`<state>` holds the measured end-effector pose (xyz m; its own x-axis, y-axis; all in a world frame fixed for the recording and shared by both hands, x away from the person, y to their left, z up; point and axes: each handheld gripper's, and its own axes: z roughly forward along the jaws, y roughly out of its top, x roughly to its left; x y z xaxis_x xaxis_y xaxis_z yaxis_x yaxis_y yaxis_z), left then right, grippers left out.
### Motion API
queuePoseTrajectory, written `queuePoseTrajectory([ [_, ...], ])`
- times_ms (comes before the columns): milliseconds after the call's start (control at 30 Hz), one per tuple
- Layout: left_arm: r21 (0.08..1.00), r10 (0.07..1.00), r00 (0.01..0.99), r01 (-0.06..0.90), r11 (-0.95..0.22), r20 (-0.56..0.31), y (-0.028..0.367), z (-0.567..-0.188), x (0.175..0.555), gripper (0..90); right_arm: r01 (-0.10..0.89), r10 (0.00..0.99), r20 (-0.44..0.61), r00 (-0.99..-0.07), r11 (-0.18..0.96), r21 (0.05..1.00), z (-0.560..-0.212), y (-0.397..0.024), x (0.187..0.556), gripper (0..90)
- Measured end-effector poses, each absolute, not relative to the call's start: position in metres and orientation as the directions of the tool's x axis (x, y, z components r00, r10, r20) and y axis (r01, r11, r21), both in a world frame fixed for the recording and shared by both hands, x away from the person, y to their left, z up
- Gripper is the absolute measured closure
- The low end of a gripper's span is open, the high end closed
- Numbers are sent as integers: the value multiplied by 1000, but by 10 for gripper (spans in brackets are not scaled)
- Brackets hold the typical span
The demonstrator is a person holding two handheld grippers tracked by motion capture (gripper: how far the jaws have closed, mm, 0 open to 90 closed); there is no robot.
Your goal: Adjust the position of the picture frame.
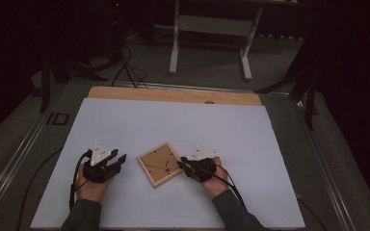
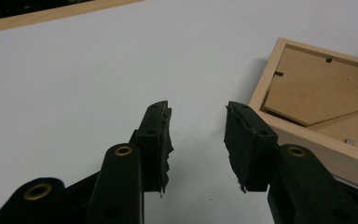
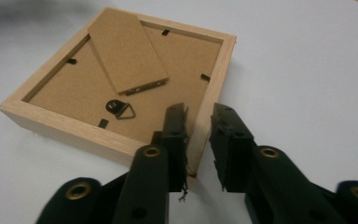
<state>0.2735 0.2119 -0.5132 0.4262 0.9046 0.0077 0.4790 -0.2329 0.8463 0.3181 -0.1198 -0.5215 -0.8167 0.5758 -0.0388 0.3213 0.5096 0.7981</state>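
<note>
I set right tongs (image 3: 198, 140) astride frame (image 1: 160, 164) rim, nearly closed; squeeze squarely. Left tongs (image 2: 198, 140) gape, empty, w/ worktop (image 1: 173, 125) beneath.

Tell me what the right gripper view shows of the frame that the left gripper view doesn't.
Right gripper view alone: the hanging ring on the frame's back, the whole fold-out stand, and the right claw open astride the frame's side rail.

Left gripper view alone: the left claw open over bare white sheet, beside the frame and apart from it, plus the table's wooden edge.

Both: the wooden picture frame, face down, backing board up.
</note>
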Motion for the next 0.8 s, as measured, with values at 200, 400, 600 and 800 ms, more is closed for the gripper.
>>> queuePoseTrajectory([
  [200,836,893,451,491,-245,-4,206,-519,279,637,304,563,-45,-825,509,805,-514,-122,312,715],
  [400,832,886,463,498,-244,-18,200,-524,285,686,293,549,-57,-834,527,798,-511,-126,304,736],
  [600,829,893,449,510,-229,-29,197,-527,290,730,298,555,-57,-830,527,796,-511,-128,297,725],
  [800,820,884,467,511,-258,-13,187,-528,294,752,293,564,-74,-823,531,795,-512,-126,290,682],
])
